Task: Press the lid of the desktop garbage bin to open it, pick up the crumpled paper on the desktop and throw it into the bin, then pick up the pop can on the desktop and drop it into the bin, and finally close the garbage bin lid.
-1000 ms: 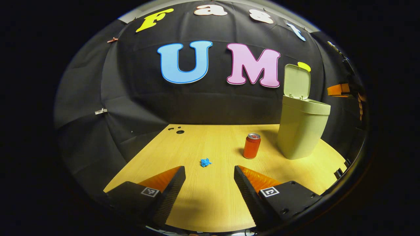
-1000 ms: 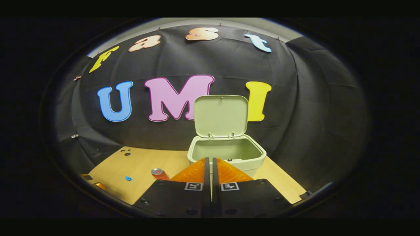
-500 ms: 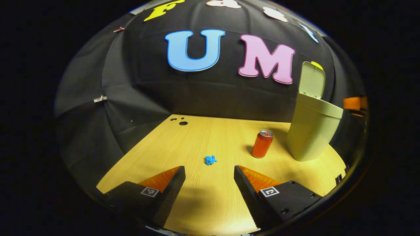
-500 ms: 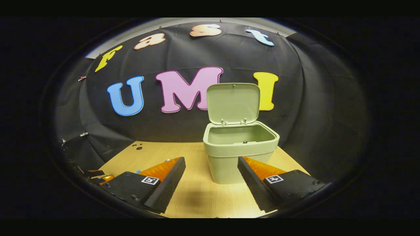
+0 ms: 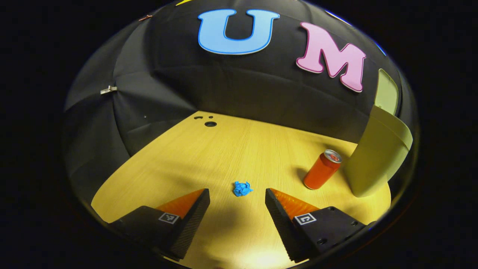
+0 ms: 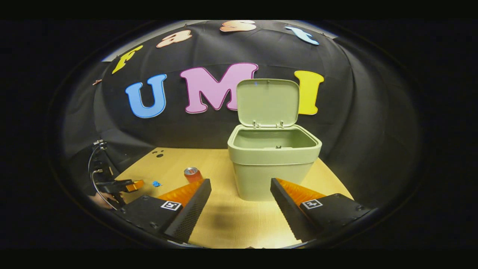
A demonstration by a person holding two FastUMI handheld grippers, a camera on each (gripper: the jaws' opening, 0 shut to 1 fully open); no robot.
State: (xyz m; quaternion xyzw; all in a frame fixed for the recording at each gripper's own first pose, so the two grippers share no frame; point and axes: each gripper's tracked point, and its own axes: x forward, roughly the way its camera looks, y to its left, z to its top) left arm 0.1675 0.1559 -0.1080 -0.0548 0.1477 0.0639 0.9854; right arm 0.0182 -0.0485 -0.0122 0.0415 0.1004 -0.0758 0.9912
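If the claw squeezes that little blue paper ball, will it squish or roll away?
The crumpled paper looks creased and lumpy, so it will probably squish a bit and not roll far. It seems tiny beside the pop can, so it is likely very light and may skid on the smooth table if the left claw nudges it.

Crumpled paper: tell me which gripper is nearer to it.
Left. The left gripper is open with the crumpled paper on the desktop just ahead of its fingers. The right gripper is open facing the bin, the paper lying off to its left.
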